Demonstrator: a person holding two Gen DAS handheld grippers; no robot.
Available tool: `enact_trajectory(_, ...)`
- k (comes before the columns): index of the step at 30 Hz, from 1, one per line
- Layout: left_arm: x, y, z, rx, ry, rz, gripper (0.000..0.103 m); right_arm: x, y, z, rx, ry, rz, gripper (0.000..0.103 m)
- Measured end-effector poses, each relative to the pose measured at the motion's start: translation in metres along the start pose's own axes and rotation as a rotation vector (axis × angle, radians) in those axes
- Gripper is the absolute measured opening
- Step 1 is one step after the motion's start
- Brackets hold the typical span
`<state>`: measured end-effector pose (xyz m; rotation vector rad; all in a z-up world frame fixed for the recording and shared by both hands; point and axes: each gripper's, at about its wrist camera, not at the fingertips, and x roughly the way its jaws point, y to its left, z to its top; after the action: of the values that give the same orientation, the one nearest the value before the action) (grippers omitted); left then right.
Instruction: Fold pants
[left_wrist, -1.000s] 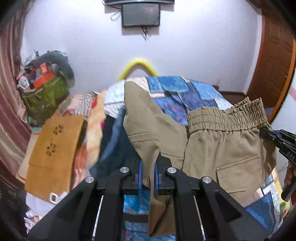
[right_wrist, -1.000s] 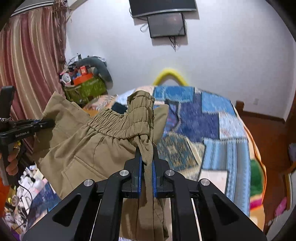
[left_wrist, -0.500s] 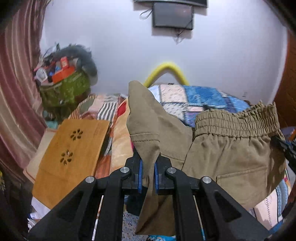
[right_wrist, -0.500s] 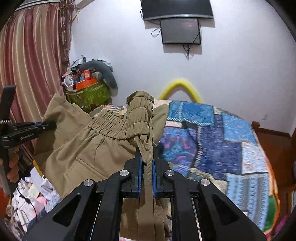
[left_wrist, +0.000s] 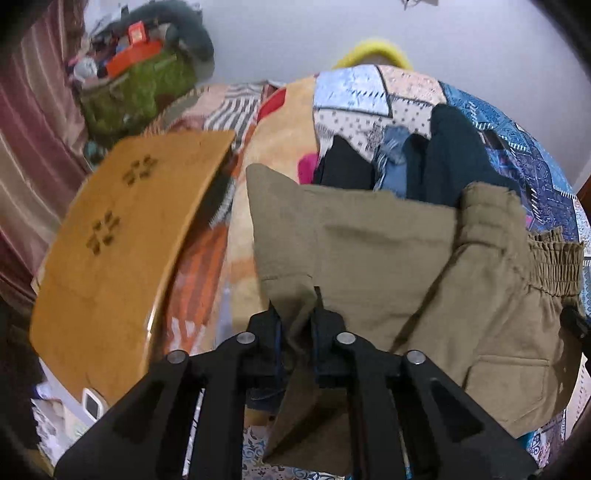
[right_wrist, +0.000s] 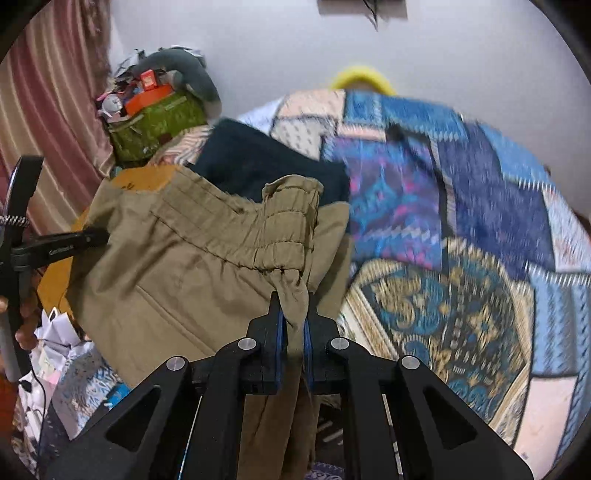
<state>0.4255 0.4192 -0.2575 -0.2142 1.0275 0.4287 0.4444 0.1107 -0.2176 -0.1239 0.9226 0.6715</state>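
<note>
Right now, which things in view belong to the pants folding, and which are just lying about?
Job:
khaki pants
left claw, its jaws just easing open, cloth between
right claw, clamped on the waistband
patchwork bedspread

Lying about:
wooden board
dark clothes pile
green bag

One pair of khaki pants (left_wrist: 388, 258). Two grippers, left gripper (left_wrist: 297, 325) and right gripper (right_wrist: 293, 325). One patchwork bed cover (right_wrist: 461, 206). One wooden board (left_wrist: 129, 240). One green bag (right_wrist: 155, 125). One yellow arch (right_wrist: 364, 75). One striped curtain (right_wrist: 48, 103).
</note>
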Motion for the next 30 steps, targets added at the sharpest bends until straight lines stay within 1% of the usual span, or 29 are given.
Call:
enact_trajectory(1,0.001,0.002,-0.003,0.000,0.005,0.005,0.021,0.000,-0.004,-0.003,0.009,0.015,0.002,0.012)
enact_trajectory(3,-0.001,0.002,-0.010,0.012,0.009,0.021,0.026,-0.004,-0.004,-0.006,0.004,0.033,-0.005,0.020)
enact_trajectory(6,-0.012,0.001,-0.021,0.045,0.015,0.027,0.028,-0.013,-0.003,-0.013,-0.030,0.041,-0.016,0.023)
enact_trajectory(8,-0.026,-0.001,-0.028,0.062,0.008,0.010,0.028,-0.024,-0.001,-0.016,-0.044,0.036,-0.023,0.023)
enact_trajectory(11,-0.059,-0.006,-0.036,0.074,-0.026,-0.012,0.028,-0.051,0.002,-0.018,-0.055,-0.013,-0.012,0.023)
enact_trajectory(15,-0.128,-0.016,-0.048,0.092,-0.127,-0.071,0.028,-0.106,0.015,-0.019,-0.072,-0.124,0.017,0.023)
enact_trajectory(17,-0.165,-0.023,-0.054,0.109,-0.176,-0.124,0.028,-0.137,0.022,-0.019,-0.075,-0.186,0.032,0.023)
enact_trajectory(18,-0.191,-0.027,-0.060,0.120,-0.216,-0.148,0.028,-0.150,0.025,-0.018,-0.075,-0.215,0.041,0.023)
enact_trajectory(20,-0.230,-0.033,-0.069,0.136,-0.279,-0.178,0.028,-0.187,0.035,-0.021,-0.077,-0.284,0.062,0.023)
enact_trajectory(23,-0.285,-0.039,-0.084,0.144,-0.369,-0.211,0.028,-0.227,0.050,-0.027,-0.094,-0.367,0.080,0.023)
enact_trajectory(24,-0.310,-0.041,-0.093,0.147,-0.419,-0.220,0.028,-0.240,0.057,-0.030,-0.104,-0.396,0.083,0.023)
enact_trajectory(25,-0.323,-0.042,-0.097,0.148,-0.444,-0.222,0.028,-0.254,0.063,-0.034,-0.116,-0.423,0.088,0.023)
enact_trajectory(28,-0.379,-0.046,-0.124,0.158,-0.564,-0.231,0.028,-0.295,0.083,-0.048,-0.157,-0.515,0.096,0.023)
enact_trajectory(29,-0.389,-0.047,-0.131,0.159,-0.588,-0.234,0.028,-0.304,0.087,-0.053,-0.169,-0.539,0.098,0.023)
enact_trajectory(30,-0.407,-0.048,-0.143,0.158,-0.630,-0.237,0.028,-0.314,0.093,-0.058,-0.182,-0.563,0.100,0.023)
